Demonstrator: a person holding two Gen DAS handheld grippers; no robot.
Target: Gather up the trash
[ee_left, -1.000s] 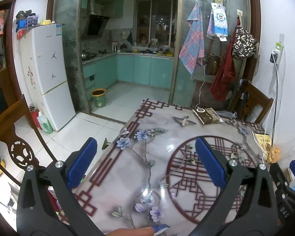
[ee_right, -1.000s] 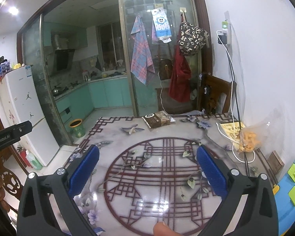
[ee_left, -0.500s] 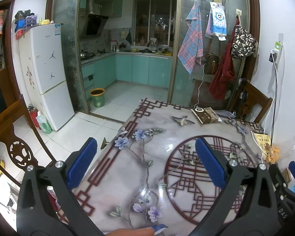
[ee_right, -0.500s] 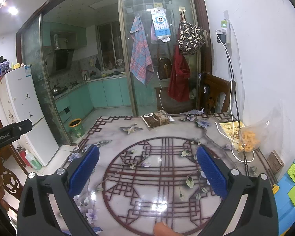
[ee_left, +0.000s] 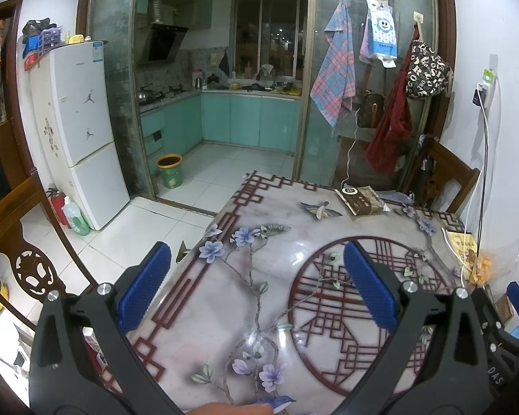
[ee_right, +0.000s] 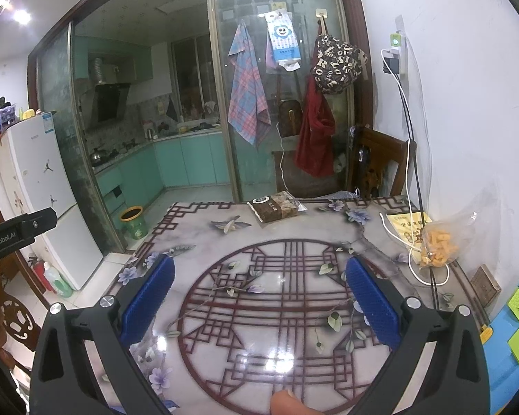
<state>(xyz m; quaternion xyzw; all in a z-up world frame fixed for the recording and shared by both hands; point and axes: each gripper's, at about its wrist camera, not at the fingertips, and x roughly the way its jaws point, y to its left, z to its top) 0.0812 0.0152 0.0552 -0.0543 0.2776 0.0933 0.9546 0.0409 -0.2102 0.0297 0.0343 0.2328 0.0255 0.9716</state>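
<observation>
Room: dining corner opening onto a teal kitchen through a glass sliding door; white fridge (ee_left: 83,131) at the left of the frame, green waste bin (ee_left: 170,171) on the kitchen floor beyond the table.
Surface: glossy table (ee_right: 204,238) printed with red lattice and blue flowers, filling the lower half of both views.
Left gripper (ee_left: 257,282): blue pads spread wide, nothing between them; it hovers over the near left part of the table, in the lower frame.
Right gripper (ee_right: 259,295): jaws likewise wide apart and empty, centred above the red lattice circle.
Trash candidate: brown snack packet (ee_right: 276,206) lying flat at the far edge of the table, upper centre of the right wrist view, well beyond the fingertips and slightly right of their midline; in the left wrist view it sits at upper right (ee_left: 360,200), well apart from that gripper.
Other items: clear bag of orange snacks (ee_right: 438,242) at the right edge by the wall, resting on a yellow booklet (ee_right: 404,223), with a white cable (ee_right: 403,242) looped beside it.
Chair: wooden chair (ee_right: 375,164) behind the table's far right corner.
</observation>
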